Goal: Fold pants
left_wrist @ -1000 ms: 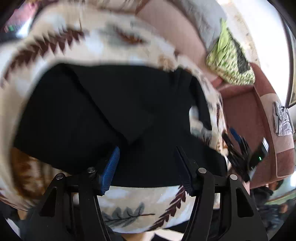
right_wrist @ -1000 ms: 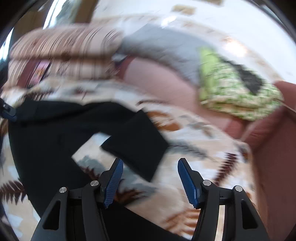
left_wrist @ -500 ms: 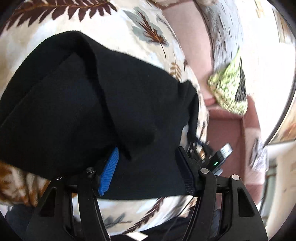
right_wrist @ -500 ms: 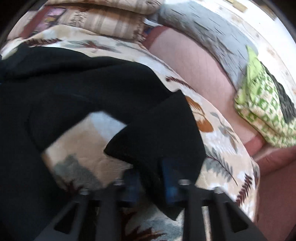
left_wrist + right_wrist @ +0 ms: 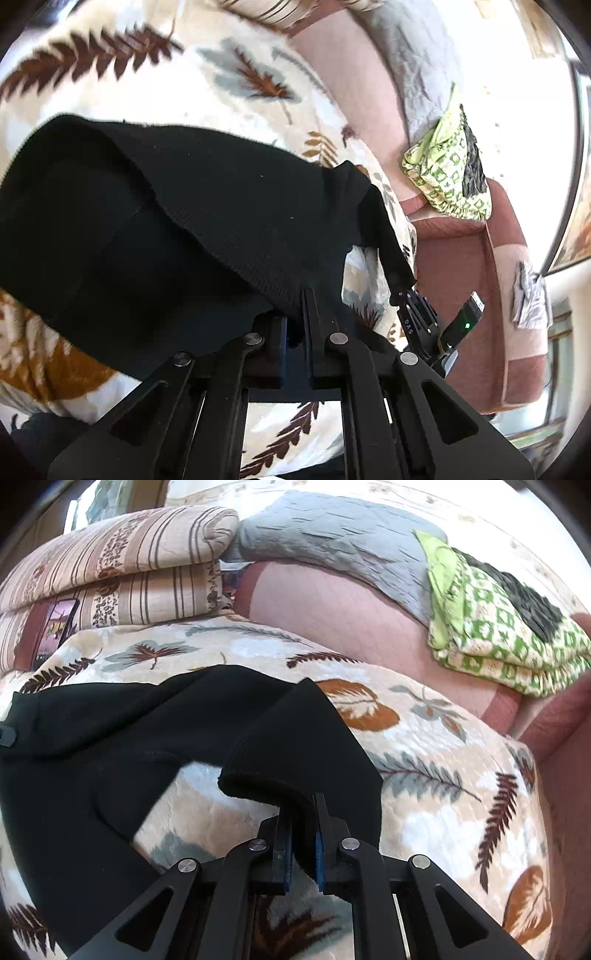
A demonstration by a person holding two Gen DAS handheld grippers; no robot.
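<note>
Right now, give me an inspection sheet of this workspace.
Surface: leaf-print blanket spread over a sofa.
Job's things: black pants lying partly folded on the blanket; a gap of blanket shows between the legs.
Clutter: green cloth, grey cushion, striped cushions and a phone along the sofa back.
Grippers: left gripper shut on a pants edge; right gripper shut on a leg end.
Cables: nothing seen.
Surroundings: pink sofa back; grey rag on the armrest.
</note>
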